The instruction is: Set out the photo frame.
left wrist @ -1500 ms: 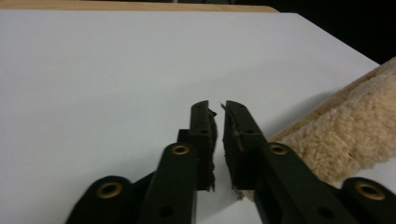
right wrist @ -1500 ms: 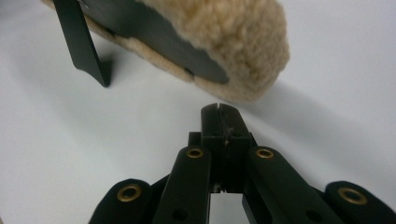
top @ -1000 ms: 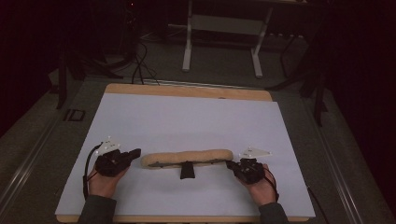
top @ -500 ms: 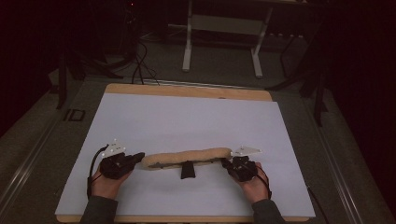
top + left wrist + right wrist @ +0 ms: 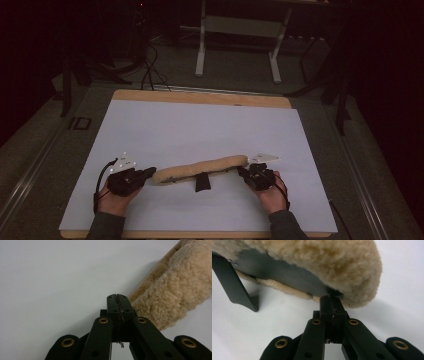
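A long tan fleece pad (image 5: 200, 168) lies across the white sheet (image 5: 200, 125), with a black strap tab (image 5: 202, 182) under its middle. My left gripper (image 5: 150, 172) is at its left end. In the left gripper view the jaws (image 5: 117, 296) are pressed together and the fleece (image 5: 175, 290) lies against their right side, not between them. My right gripper (image 5: 242, 171) is at the pad's right end. In the right gripper view its closed tips (image 5: 330, 298) pinch the edge of the raised fleece flap (image 5: 324, 255), which shows its grey lining, beside the black tab (image 5: 234, 285).
The white sheet covers a wooden board (image 5: 200, 97) whose edge shows at the back. Beyond the table, a white metal stand (image 5: 235, 45) and cables (image 5: 150, 65) sit on the dark floor. White sheet stretches wide behind the pad.
The pad has tilted a little, its right end now sitting farther back than its left. Both hands have stayed almost where they were, jaws still closed.
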